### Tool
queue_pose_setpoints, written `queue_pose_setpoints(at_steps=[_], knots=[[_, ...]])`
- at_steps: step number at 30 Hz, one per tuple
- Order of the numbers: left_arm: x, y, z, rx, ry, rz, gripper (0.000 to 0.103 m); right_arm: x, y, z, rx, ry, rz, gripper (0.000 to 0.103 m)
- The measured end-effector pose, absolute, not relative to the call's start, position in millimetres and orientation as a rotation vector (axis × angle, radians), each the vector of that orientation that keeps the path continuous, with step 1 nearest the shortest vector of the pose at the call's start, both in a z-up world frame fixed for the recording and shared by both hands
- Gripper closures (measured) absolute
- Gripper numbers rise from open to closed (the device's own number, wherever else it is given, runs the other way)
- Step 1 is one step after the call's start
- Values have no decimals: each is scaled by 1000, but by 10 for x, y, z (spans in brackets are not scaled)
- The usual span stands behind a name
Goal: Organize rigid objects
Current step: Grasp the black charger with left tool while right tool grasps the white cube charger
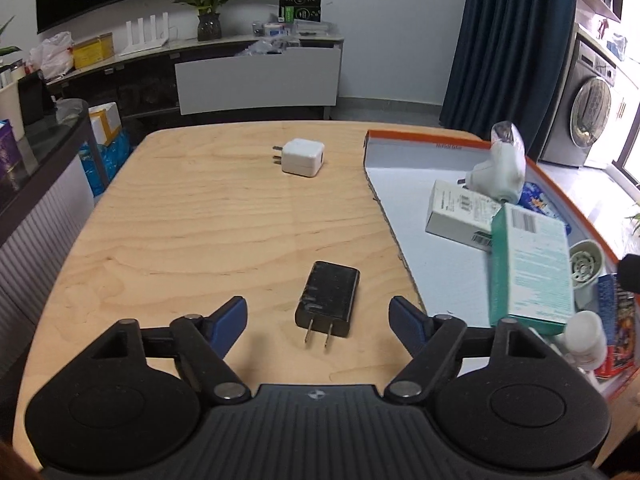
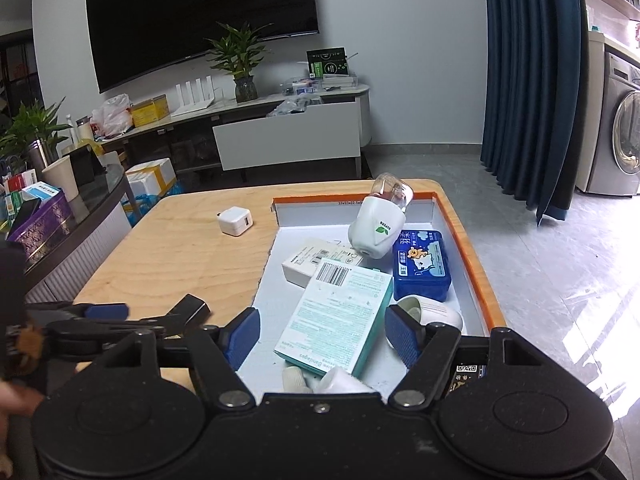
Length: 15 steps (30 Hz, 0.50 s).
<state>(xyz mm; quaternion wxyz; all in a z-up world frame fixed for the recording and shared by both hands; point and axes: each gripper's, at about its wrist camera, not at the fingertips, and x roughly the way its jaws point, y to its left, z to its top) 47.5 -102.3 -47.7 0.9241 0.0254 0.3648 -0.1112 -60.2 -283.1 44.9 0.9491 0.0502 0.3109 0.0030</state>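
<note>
Hovering my left tongs (image 1: 318,316) apart around black charger (image 1: 328,299), lower centre; prongs face me, may slip. Right tongs (image 2: 320,334) apart over teal box (image 2: 338,314).

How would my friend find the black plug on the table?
Look at the wooden table, left of the orange-edged box. The black plug lies flat right before the open left claw. Unlike the white plug farther back, it is dark and long.
</note>
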Motion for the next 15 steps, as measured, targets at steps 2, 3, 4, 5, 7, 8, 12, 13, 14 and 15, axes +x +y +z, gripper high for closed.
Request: queue_pose_setpoints(at_steps=[2, 3, 4, 5, 7, 8, 12, 13, 14, 15], knots=[[561, -1038, -530, 64, 753, -230, 29, -571, -2832, 435, 101, 639, 3, 21], [604, -1038, -555, 66, 758, -233, 32, -551, -2831, 427, 101, 642, 3, 21], [641, -1033, -576, 65, 765, -244, 36, -532, -2825, 424, 100, 646, 3, 21], [677, -1026, -600, 64, 773, -254, 41, -507, -2816, 419, 99, 649, 4, 21], [736, -1030, -655, 68, 792, -271, 51, -439, -2781, 410, 94, 655, 11, 21], [755, -1025, -685, 68, 804, -283, 54, -402, -2756, 404, 90, 658, 15, 21], [743, -979, -689, 59, 777, -316, 67, -206, -2625, 388, 65, 665, 41, 21], [744, -948, -691, 50, 774, -317, 67, -144, -2584, 385, 59, 668, 50, 21], [743, -912, -690, 46, 768, -311, 67, -80, -2538, 383, 52, 670, 61, 21], [753, -867, -686, 42, 766, -297, 67, -8, -2487, 384, 46, 672, 75, 21]])
